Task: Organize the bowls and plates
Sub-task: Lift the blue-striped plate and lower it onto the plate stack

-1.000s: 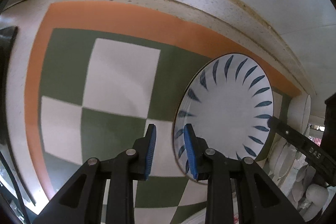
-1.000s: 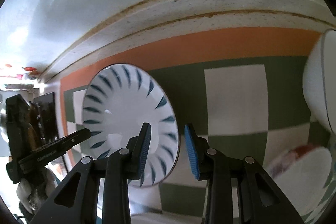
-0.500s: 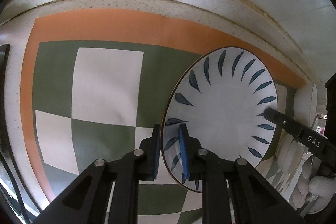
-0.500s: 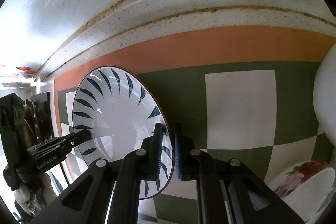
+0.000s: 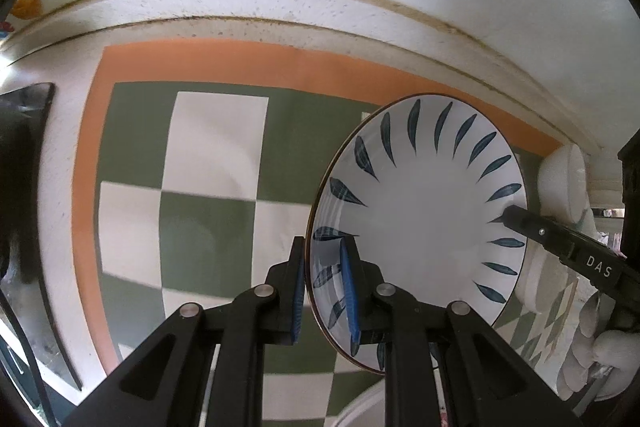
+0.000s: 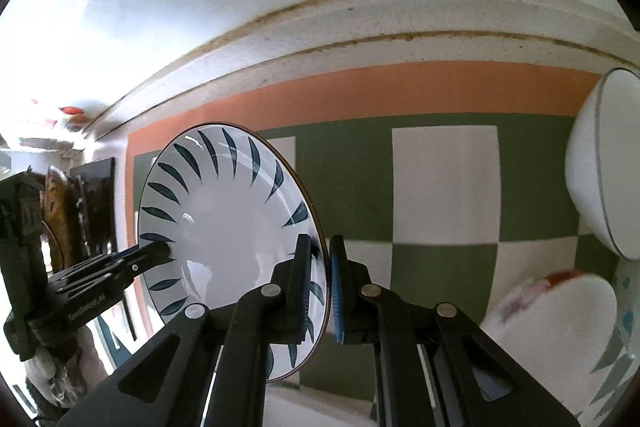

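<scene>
Since a second ago, we have closed both grippers on the plate: then the jaws stood apart at its rim, and now each pair pinches it. The mat's far edge also sits lower in both views than before.

Our left gripper clamps the plate's left rim, one blue pad behind the rim and one on the face. Our right gripper clamps the opposite rim the same way. The plate, white with dark blue leaf strokes, is held between the two above the checked mat; whether any part touches the mat we cannot tell, since the grippers' black arms cover its lower edge.

In the left view the right gripper's finger reaches onto the plate from the right. Behind it white dishes are half hidden and hard to sort out. A gloved hand is cut off at the frame edge.

In the right view a white bowl stands on edge at the right, cropped by the frame. A blurred patterned bowl lies below it. The dark clutter at far left is too dim to name.
</scene>
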`<state>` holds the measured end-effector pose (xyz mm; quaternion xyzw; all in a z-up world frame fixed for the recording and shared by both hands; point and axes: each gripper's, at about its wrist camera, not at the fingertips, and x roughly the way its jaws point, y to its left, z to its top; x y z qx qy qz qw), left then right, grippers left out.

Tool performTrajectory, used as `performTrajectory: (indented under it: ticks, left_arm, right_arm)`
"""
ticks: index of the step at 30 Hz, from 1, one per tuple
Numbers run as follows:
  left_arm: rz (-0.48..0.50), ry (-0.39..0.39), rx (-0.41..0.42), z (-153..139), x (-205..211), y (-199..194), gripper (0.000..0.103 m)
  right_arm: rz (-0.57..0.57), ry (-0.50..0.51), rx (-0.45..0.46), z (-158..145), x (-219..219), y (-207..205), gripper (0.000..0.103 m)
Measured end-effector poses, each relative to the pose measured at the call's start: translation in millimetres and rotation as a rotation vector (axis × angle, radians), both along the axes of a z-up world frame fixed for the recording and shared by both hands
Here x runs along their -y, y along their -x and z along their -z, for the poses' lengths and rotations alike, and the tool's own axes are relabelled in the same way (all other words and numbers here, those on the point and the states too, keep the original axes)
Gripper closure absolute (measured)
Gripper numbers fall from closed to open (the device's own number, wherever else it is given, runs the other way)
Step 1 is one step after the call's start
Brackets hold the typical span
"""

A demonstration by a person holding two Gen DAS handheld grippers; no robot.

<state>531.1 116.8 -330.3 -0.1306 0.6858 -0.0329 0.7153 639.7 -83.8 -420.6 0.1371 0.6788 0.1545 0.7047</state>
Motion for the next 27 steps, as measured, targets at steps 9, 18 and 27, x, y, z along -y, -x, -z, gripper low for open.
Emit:
performTrajectory:
  ticks: [9,18,27]
  left_arm:
    - [-0.025,-0.007,0.051,-37,13,57,0.089]
    - [-0.064,0.006,0.055,-44,20,123,0.089]
    - [-0.021,0.007,0.031,-38,38,173,0.089]
  right_arm:
    - [-0.037,-0.042,0.034,-34,14,46,0.093]
    - [-0.09,-0.064,0.047,-51,38,115,0.094]
    - [-0.09,-0.046,0.02,-44,59,185,0.094]
